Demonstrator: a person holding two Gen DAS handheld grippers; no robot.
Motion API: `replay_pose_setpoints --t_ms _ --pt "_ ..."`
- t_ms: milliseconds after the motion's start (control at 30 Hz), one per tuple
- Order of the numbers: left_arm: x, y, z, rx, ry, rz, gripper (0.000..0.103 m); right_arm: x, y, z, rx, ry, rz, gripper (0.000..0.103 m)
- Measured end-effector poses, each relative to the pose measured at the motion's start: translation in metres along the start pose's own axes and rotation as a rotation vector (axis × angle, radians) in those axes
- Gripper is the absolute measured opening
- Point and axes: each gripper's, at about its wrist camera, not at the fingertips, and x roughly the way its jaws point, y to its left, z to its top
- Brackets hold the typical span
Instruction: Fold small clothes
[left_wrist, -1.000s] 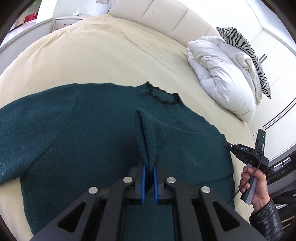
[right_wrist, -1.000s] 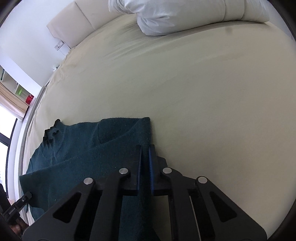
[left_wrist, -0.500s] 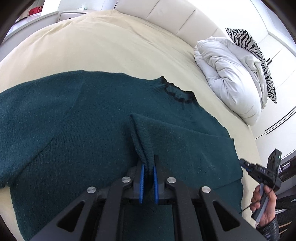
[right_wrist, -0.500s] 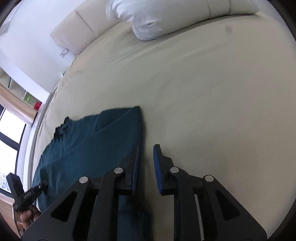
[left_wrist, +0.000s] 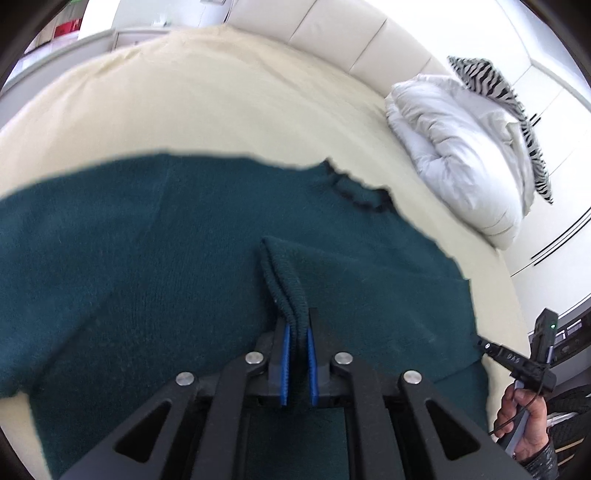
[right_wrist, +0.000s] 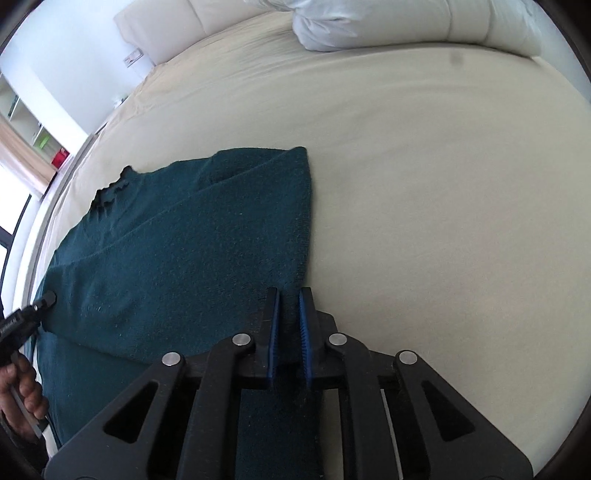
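Two grippers work one dark teal knitted sweater (left_wrist: 184, 266) spread across the frame's middle on the cream bed sheet (left_wrist: 221, 103). Left gripper (left_wrist: 296, 363) clamps a raised cuff fold, probably for carrying it inward; right gripper (right_wrist: 288, 338), jaws slightly parted, holds nothing over the sweater's edge.

Bare bed sheet (right_wrist: 424, 192) right of sweater (right_wrist: 177, 251).

Bright daylight, strong fisheye bending at dark rims, left view slightly motion-blurred.
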Motion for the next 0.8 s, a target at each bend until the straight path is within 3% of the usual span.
replay_pose_setpoints --t_ms 200,233,300,367,533,600,667,733,800 --pt "-0.010 0.005 0.002 -0.024 -0.022 -0.039 0.014 0.006 -0.013 -0.003 0.016 -0.034 0.013 0.006" --pt "-0.017 0.006 0.002 -0.032 -0.038 -0.036 0.019 0.003 -0.013 -0.002 0.024 -0.036 0.020 0.008" --pt "-0.034 0.013 0.002 -0.055 -0.071 -0.035 0.044 -0.006 -0.009 -0.004 0.045 -0.050 0.015 0.011" --pt "-0.060 0.024 -0.001 -0.071 -0.115 -0.051 0.053 -0.025 0.002 -0.007 0.031 -0.103 -0.010 0.013" --pt "-0.133 0.084 -0.026 -0.166 -0.191 -0.056 0.055 -0.074 0.052 -0.022 -0.096 -0.254 -0.029 0.016" --pt "-0.163 0.124 -0.045 -0.257 -0.234 -0.043 0.060 -0.093 0.077 -0.032 -0.155 -0.318 -0.027 0.025" --pt "-0.187 0.164 -0.066 -0.367 -0.275 -0.027 0.064 -0.110 0.108 -0.046 -0.211 -0.376 -0.007 0.071" --pt "-0.203 0.200 -0.084 -0.477 -0.307 -0.044 0.068 -0.125 0.132 -0.061 -0.250 -0.448 0.050 0.087" --pt "-0.220 0.234 -0.102 -0.589 -0.342 -0.054 0.070 -0.130 0.157 -0.071 -0.279 -0.455 0.116 0.087"
